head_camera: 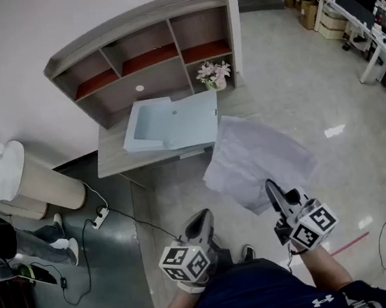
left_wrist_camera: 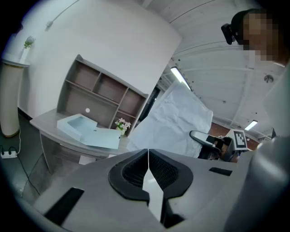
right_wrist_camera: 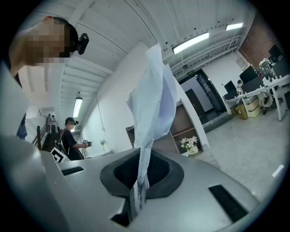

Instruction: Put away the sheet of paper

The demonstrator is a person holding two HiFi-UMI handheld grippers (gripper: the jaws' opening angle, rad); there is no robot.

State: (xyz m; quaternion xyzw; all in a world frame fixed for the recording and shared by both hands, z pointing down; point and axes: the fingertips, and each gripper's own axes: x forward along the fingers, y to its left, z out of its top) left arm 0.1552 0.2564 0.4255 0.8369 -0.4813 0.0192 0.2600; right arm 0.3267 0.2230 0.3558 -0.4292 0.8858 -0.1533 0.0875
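Observation:
A crumpled white sheet of paper (head_camera: 257, 157) hangs in the air in front of the desk (head_camera: 118, 161), its near corner pinched in my right gripper (head_camera: 274, 194), which is shut on it. In the right gripper view the sheet of paper (right_wrist_camera: 152, 99) rises upright from between the jaws of the right gripper (right_wrist_camera: 142, 157). My left gripper (head_camera: 201, 225) is beside it to the left, shut and empty; in its own view the left gripper (left_wrist_camera: 148, 152) faces the desk, with the paper (left_wrist_camera: 172, 121) to its right. A light-blue open box (head_camera: 168, 123) lies on the desk.
A wooden shelf unit (head_camera: 138, 58) stands at the back of the desk, with a small pot of flowers (head_camera: 213, 74) at its right. A round white stand (head_camera: 13, 177), a power strip (head_camera: 101, 217) with cables and a seated person (head_camera: 0, 245) are at the left. Office desks (head_camera: 356, 1) line the far right.

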